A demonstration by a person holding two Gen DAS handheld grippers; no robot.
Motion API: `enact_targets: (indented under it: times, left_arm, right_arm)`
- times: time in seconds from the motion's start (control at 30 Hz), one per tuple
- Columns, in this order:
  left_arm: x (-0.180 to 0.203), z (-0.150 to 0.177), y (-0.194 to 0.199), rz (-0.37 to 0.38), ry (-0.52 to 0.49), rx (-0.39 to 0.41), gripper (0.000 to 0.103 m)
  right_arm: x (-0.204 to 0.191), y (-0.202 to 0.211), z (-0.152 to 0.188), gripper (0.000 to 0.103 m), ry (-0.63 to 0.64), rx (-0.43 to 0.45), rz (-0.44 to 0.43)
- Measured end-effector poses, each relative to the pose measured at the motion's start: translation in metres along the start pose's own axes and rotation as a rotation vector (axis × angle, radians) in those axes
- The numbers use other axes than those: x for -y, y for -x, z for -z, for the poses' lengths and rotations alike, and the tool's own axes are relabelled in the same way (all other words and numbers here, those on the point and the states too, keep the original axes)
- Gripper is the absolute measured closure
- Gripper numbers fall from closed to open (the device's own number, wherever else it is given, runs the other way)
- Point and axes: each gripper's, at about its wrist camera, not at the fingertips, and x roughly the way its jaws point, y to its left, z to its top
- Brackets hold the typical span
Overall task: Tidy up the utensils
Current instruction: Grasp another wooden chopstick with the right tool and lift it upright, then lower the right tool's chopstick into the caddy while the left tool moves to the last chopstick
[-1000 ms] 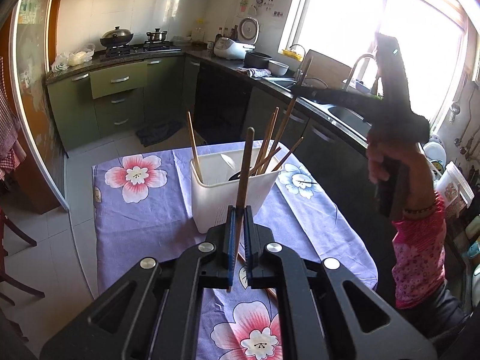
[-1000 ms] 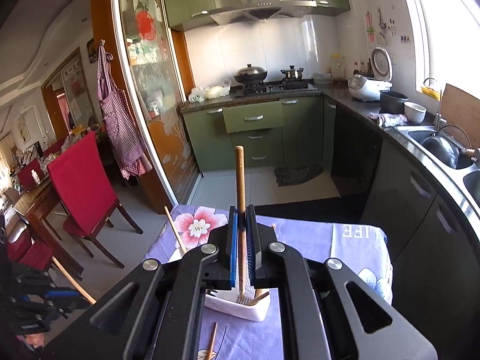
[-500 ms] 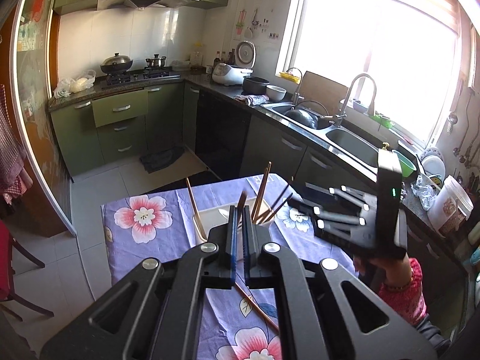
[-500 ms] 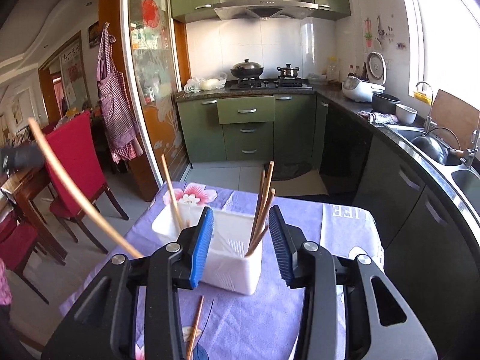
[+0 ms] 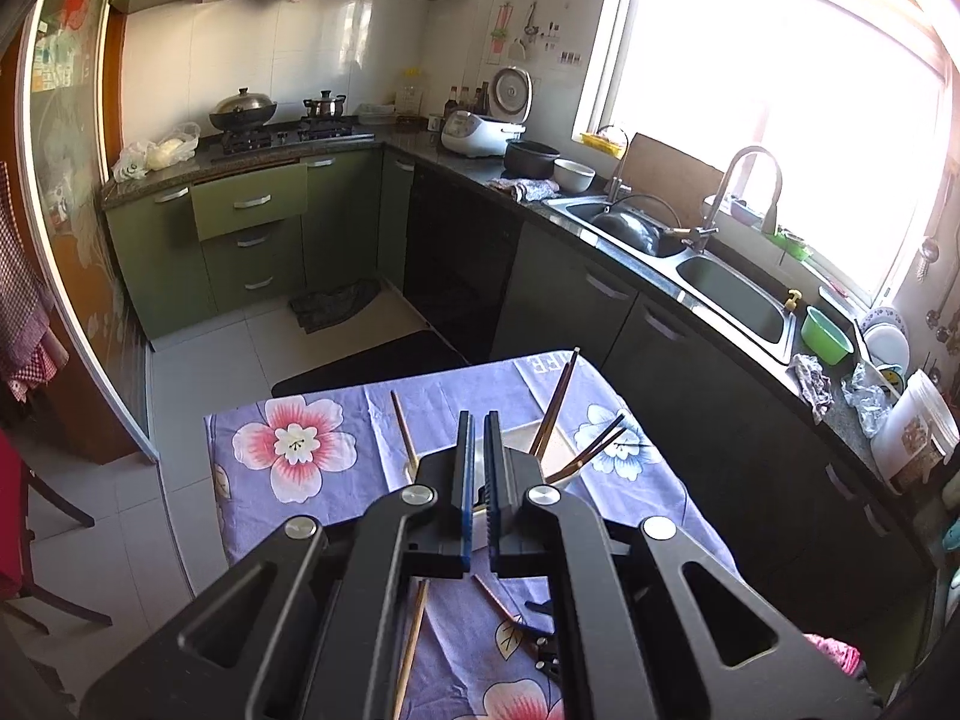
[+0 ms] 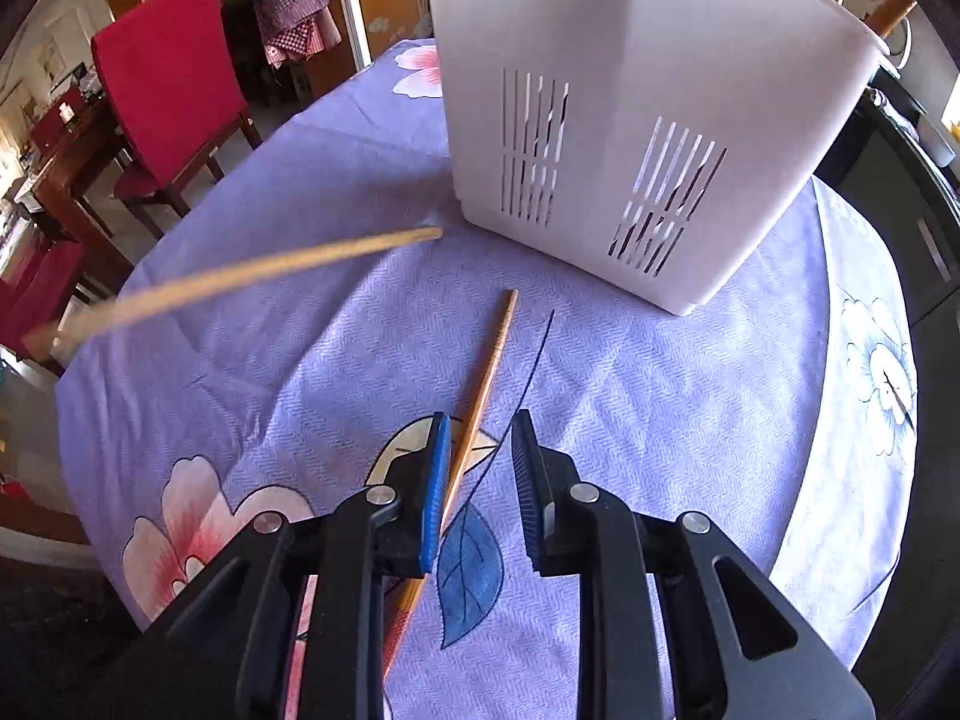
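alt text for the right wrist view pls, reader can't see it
The open right gripper is low over a purple floral tablecloth, its fingers either side of a wooden chopstick lying flat on the cloth. Beyond stands a white slotted utensil holder. A blurred second chopstick crosses the left of the frame.

Left gripper point(image 5: 478, 483) nearly closed, right gripper point(image 6: 478, 480) apart, low.
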Motion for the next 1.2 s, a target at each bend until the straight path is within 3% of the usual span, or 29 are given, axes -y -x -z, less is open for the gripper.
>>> enact_targets:
  times: [0.3,0.47,0.7,0.9,1.2]
  left_arm:
    - [-0.029,0.039,-0.015,0.018,0.029,-0.067,0.100]
    - [-0.035,0.053,-0.008,0.032,0.026,-0.061,0.100]
    - [-0.039,0.074,-0.003,0.048,0.028,-0.074,0.100]
    - [-0.035,0.088,0.003,0.048,0.016,-0.069,0.100]
    - [-0.028,0.138,-0.004,0.063,0.025,-0.071,0.100]
  right_arm:
    - [-0.011,-0.026,-0.017,0.082,0.027,-0.084,0.021]
    - [-0.022,-0.027,-0.027,0.095,0.043,-0.106,0.021]
    - [-0.020,-0.024,-0.020,0.096,0.009,-0.102,-0.009]
    - [-0.014,0.021,-0.002,0.096,-0.038,0.022,-0.053]
    - [0.003,0.156,0.008,0.096,-0.106,0.388,-0.117]
